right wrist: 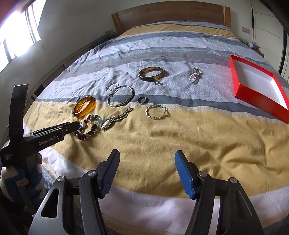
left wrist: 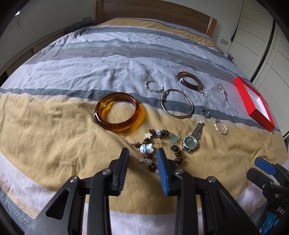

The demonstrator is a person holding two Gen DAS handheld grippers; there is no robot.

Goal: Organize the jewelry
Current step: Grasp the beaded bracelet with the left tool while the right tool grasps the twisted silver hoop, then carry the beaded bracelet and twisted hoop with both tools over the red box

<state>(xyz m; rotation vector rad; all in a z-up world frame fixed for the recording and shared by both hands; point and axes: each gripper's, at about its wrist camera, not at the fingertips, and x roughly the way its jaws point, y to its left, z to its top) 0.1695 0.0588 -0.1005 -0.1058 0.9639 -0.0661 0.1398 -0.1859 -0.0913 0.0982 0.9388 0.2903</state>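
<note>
A bracelet of brown beads and blue-white charms [left wrist: 146,148] lies on the yellow stripe of the bedcover. My left gripper [left wrist: 142,151] hangs just above it, open, with the charms in the gap and neither pad pressing; the right wrist view shows its tip [right wrist: 77,124] over the same bracelet [right wrist: 88,132]. Around it lie an amber bangle [left wrist: 101,119], a watch [left wrist: 189,142], a thin silver bangle [left wrist: 163,101] and a dark brown bangle [left wrist: 196,83]. My right gripper [right wrist: 147,152] is open over bare yellow cloth, nothing between its fingers.
An open red box [right wrist: 260,97] with a white inside sits at the right. A twisted hoop [right wrist: 148,112], a small ring [right wrist: 142,100] and a silver chain piece [right wrist: 194,75] lie between it and the bangles. A wooden headboard [right wrist: 171,14] stands far back. A hand [right wrist: 38,160] holds the left gripper.
</note>
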